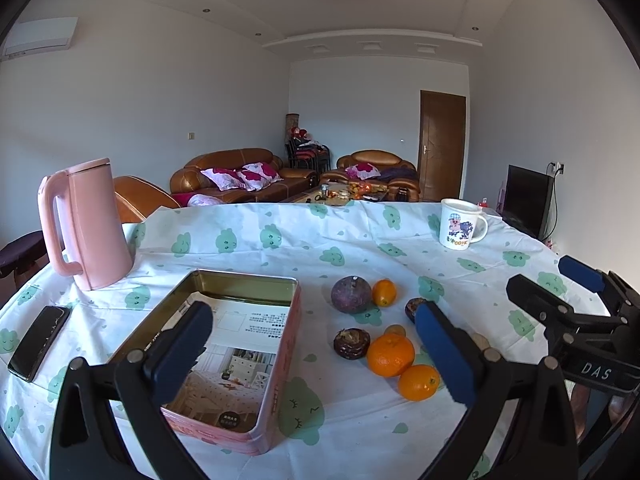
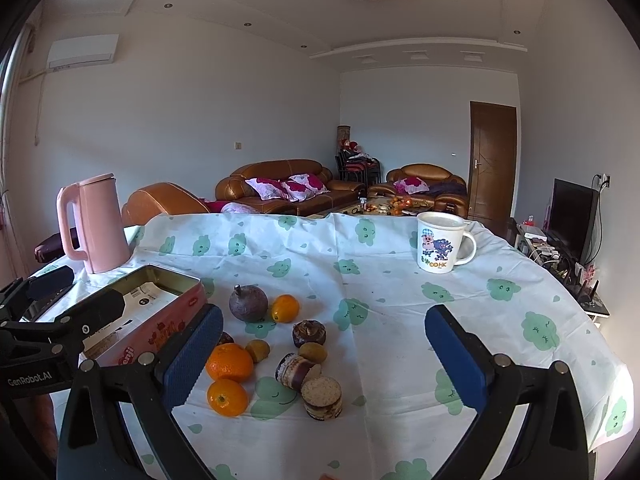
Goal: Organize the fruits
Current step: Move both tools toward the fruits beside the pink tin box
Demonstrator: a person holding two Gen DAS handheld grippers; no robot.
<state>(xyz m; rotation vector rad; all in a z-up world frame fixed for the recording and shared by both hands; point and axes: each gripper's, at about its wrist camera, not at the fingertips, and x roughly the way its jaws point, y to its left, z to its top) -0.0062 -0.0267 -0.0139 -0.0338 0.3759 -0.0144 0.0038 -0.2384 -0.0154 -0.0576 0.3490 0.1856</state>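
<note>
- Left tool (image 1: 316,344): spread wide, nothing in it, hanging over the tin (image 1: 224,356) on the counter (image 2: 400,280).
- Right tool (image 2: 324,354): also released and empty, above the fruit.
- Fruit is loose beside the tin: oranges (image 2: 229,362), a purple round one (image 2: 248,303), small brown ones (image 2: 257,350).
- Risk: round fruit may roll on the wrinkled cloth if a pad nudges it; neighbours touch, so a grab may catch two.
- Risk: the snack cakes (image 2: 321,398) could be mistaken for fruit.
- Readable: "GenRobot.AI", "DAS"; mug (image 2: 438,242) "COHK".
</note>
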